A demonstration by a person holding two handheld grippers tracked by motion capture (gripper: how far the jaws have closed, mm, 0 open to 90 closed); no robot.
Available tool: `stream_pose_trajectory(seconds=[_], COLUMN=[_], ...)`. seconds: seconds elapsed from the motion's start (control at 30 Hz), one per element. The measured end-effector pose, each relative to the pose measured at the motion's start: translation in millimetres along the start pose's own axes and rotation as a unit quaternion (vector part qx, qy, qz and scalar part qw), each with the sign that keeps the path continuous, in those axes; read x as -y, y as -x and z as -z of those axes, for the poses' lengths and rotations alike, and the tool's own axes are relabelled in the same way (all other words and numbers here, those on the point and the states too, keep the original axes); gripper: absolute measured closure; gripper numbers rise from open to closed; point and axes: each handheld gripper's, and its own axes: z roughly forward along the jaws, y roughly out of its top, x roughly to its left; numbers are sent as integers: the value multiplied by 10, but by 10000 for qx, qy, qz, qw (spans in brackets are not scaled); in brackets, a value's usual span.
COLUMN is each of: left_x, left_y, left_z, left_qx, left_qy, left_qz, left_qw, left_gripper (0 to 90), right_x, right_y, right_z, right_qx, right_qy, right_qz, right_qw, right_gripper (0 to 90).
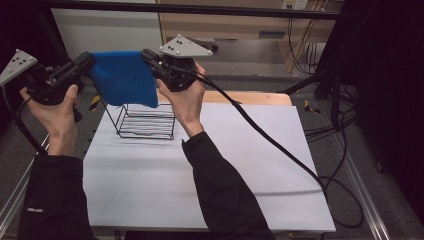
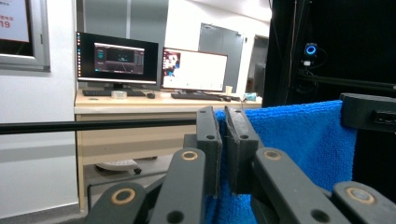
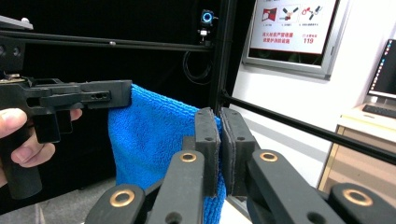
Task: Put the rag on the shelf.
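A blue cloth (image 1: 124, 77) hangs stretched in the air between my two grippers, above the far left of the white table (image 1: 240, 165). My left gripper (image 1: 89, 64) is shut on the cloth's left top corner. My right gripper (image 1: 148, 56) is shut on its right top corner. In the left gripper view the jaws pinch the blue cloth (image 2: 303, 140) near its edge, around the left gripper (image 2: 223, 122), with the other gripper's jaw at the right. In the right gripper view the blue cloth (image 3: 149, 140) spans from the right gripper (image 3: 219, 122) to the far gripper held by a hand.
A black wire rack (image 1: 144, 121) stands on the table right below the hanging cloth. A black cable (image 1: 280, 145) trails from the right gripper across the table to its right edge. A wooden desk with monitors (image 2: 116, 58) stands beyond the black frame bars.
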Motion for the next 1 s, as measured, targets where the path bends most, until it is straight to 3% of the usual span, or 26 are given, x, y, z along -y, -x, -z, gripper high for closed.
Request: stream_pose_trajectory(seconds=[0.23,0.7,1.0], left_x=[-146,-316,-280], left_y=[-103,-220,-326], left_z=[-69,-359,-583], left_qx=[-97,-204,-209], left_qy=[26,-5,33], left_qz=[6,-61,29], left_qw=[9999,9998,9998], left_gripper=[853,853,852], right_x=[-118,-226,-252], right_y=[18,256,415], right_z=[-152,-390,-518], right_qx=[30,164,298], right_qy=[47,69,-17], right_qz=[-34,-128,-49], right_qw=[10000,9998,9995], right_gripper=[864,864,863])
